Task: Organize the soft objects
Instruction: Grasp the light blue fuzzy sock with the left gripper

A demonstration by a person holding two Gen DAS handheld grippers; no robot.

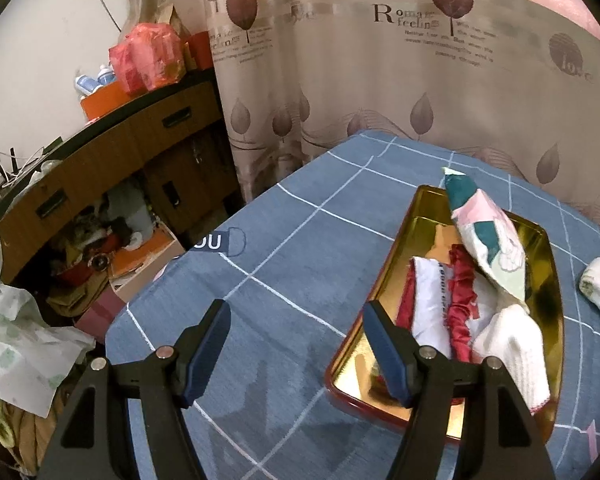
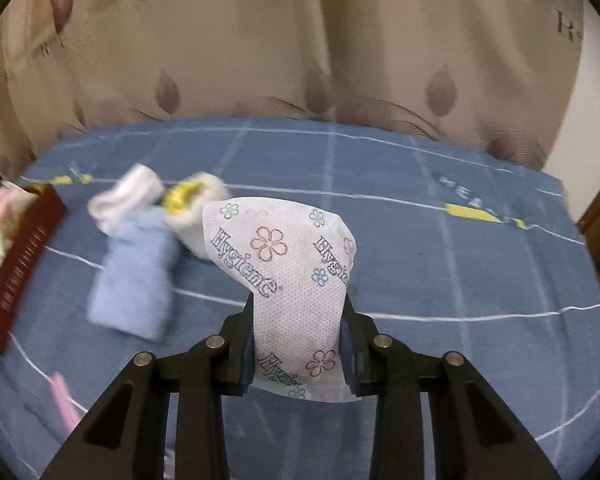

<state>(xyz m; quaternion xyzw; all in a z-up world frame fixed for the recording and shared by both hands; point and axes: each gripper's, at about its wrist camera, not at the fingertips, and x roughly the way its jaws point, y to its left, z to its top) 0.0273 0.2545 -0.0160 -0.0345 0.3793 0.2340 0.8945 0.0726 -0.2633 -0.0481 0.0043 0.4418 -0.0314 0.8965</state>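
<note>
A gold tin tray (image 1: 548, 280) with a dark red outer wall (image 2: 20, 264) lies on the blue checked bedsheet (image 1: 292, 256). In it lie a patterned pouch (image 1: 488, 240), a red-and-white cloth (image 1: 440, 304) and a white knitted cloth (image 1: 516, 356). My left gripper (image 1: 296, 344) is open and empty above the sheet, its right finger over the tray's near corner. My right gripper (image 2: 298, 344) is shut on a white "Hygiene" tissue pack (image 2: 292, 272) and holds it above the sheet. A light blue cloth (image 2: 136, 280) and white socks (image 2: 128, 196) lie left of it.
A leaf-print curtain (image 1: 380, 60) hangs behind the bed. Left of the bed stands a brown cabinet (image 1: 112, 160) with clutter, boxes and a red bag (image 1: 148, 56) on top. Crumpled paper and clothes (image 1: 16, 344) are piled at the lower left.
</note>
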